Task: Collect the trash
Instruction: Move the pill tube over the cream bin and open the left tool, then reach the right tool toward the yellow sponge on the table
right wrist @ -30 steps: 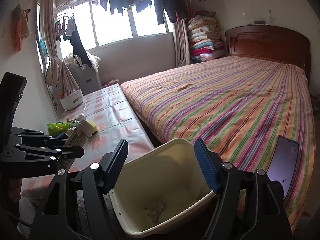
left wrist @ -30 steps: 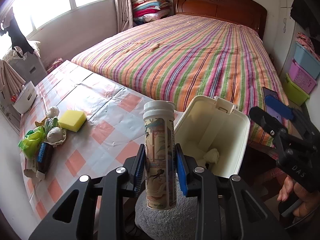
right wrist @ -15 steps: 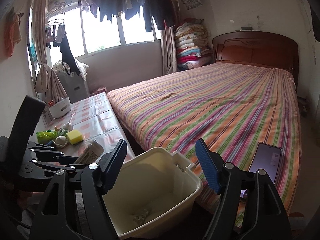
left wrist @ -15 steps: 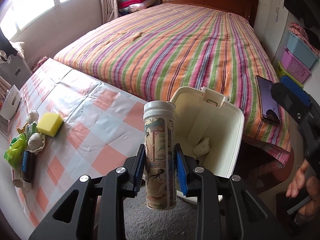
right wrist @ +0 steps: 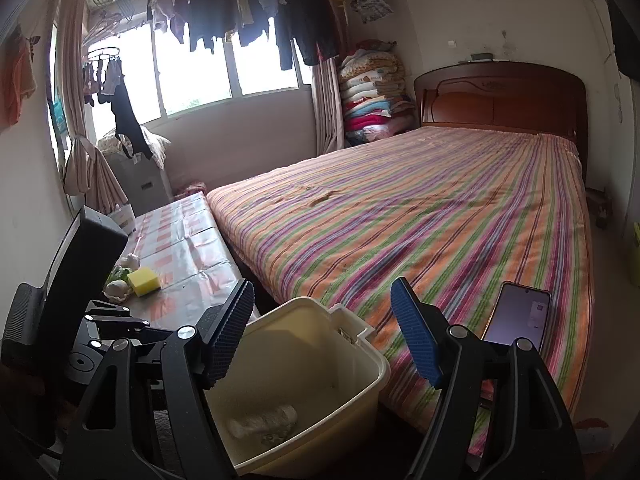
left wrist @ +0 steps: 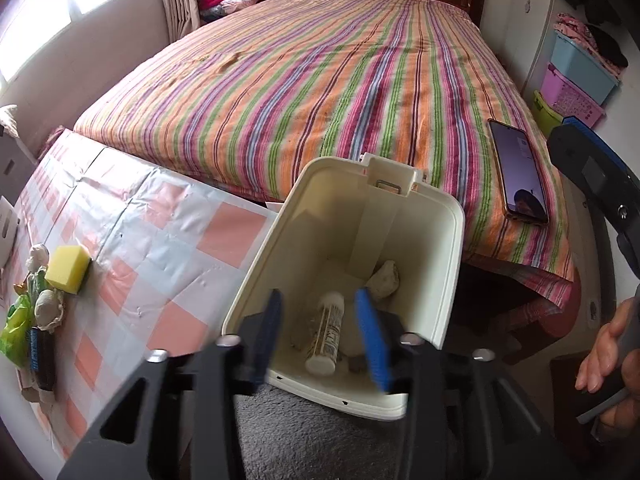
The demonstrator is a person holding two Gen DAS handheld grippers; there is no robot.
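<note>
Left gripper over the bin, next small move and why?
Probably swing the left gripper back toward the checked table: its jaws have just opened, the white printed tube lies in the cream plastic bin, and the yellow sponge and wrappers remain.

Daylight floods in through the window [right wrist: 192, 68], which is blown out to white — the hanging clothes [right wrist: 256, 16] read as dark silhouettes. The room is evenly lit, with soft shadows. The left claw [left wrist: 320, 340] is motion-blurred. Fisheye bending curves the edges, and the corners fall dark.
</note>
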